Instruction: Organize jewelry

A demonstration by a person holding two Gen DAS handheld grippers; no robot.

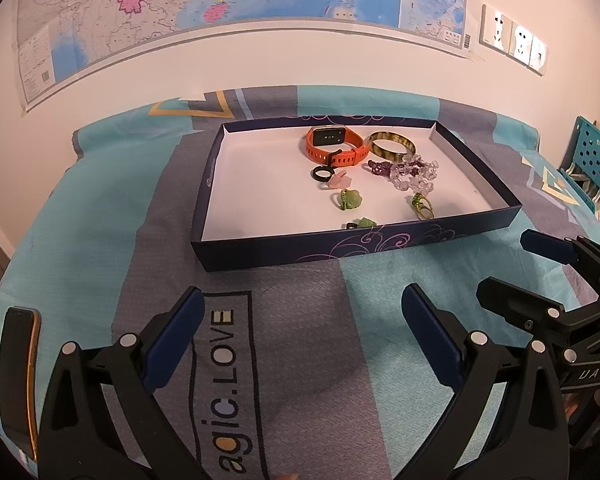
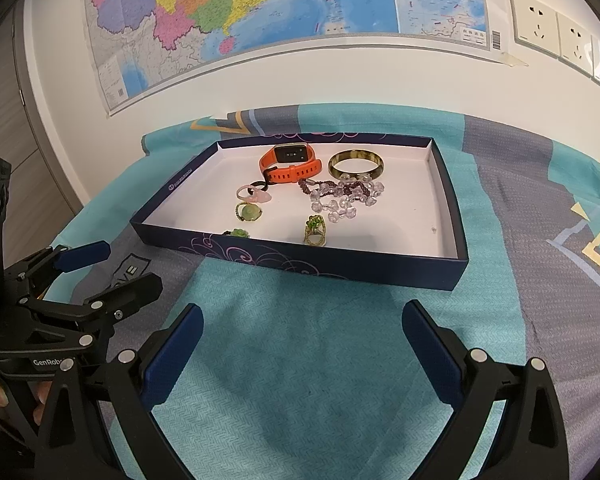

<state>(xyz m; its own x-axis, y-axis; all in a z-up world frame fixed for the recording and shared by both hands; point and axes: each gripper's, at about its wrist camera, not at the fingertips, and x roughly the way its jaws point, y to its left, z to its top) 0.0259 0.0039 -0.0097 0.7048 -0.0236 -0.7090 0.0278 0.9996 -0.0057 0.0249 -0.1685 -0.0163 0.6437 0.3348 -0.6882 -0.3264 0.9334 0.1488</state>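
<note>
Two grippers, left gripper (image 1: 302, 332) and right gripper (image 2: 302, 346), hover side by side above a teal-and-grey cloth (image 2: 300, 360), jaws spread wide, nothing between them. Beyond both lies one shallow navy box lid (image 1: 340, 246) with a white floor. All jewelry sits inside it: one orange smartwatch (image 2: 290, 164) and one tortoiseshell bangle (image 2: 356, 165) at the rear, two beaded strands, garnet (image 2: 354, 188) and clear crystal (image 2: 342, 204), tangled together just in front of the bangle, one black ring (image 1: 323, 173) touching one pink ring (image 2: 246, 193), and four green-stoned rings (image 2: 249, 212) toward the near wall.
</note>
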